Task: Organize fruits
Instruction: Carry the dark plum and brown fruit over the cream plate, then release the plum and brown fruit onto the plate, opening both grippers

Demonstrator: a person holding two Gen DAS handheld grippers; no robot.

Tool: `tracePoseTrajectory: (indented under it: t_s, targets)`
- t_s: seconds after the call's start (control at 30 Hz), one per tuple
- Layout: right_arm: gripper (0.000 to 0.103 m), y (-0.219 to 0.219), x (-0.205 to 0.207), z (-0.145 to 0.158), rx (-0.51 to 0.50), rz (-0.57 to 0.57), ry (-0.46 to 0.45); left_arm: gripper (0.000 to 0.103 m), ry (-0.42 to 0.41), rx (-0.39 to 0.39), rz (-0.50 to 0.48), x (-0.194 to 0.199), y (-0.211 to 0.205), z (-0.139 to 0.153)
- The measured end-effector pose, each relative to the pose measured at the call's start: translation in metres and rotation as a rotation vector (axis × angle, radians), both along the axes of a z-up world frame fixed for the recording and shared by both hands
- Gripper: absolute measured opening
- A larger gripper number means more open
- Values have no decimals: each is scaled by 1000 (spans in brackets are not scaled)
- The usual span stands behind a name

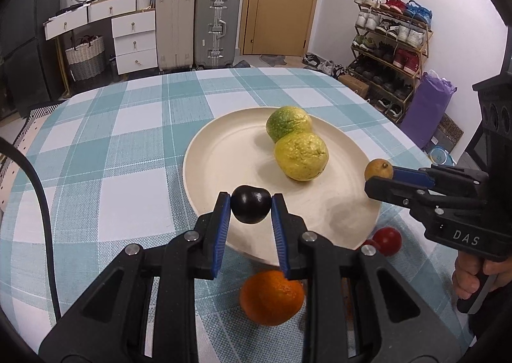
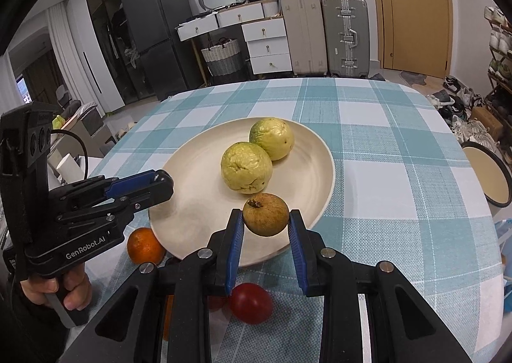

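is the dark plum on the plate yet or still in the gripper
Still in the left gripper: its blue pads pinch the dark plum above the plate's near rim.

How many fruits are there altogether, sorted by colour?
Yellow-green: 2, a front one and a back one, both on the plate
Dark purple-black: 1, held in the left gripper
Brownish-yellow: 1, held in the right gripper
Orange: 1, on the tablecloth
Red: 2, on the tablecloth, one mostly hidden
Total: 7
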State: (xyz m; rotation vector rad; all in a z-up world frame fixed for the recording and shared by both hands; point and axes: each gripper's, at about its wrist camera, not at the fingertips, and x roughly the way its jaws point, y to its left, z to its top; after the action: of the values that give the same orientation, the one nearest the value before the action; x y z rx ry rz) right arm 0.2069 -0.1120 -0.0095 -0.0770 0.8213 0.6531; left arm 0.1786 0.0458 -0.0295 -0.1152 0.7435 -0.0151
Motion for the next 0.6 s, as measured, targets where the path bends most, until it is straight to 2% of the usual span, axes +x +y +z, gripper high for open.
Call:
tracePoseTrajectory:
  t_s: [0.6]
  targets:
    - [29, 2, 20, -7, -6, -34, -7, 23, 20, 4, 28, 15, 7, -8]
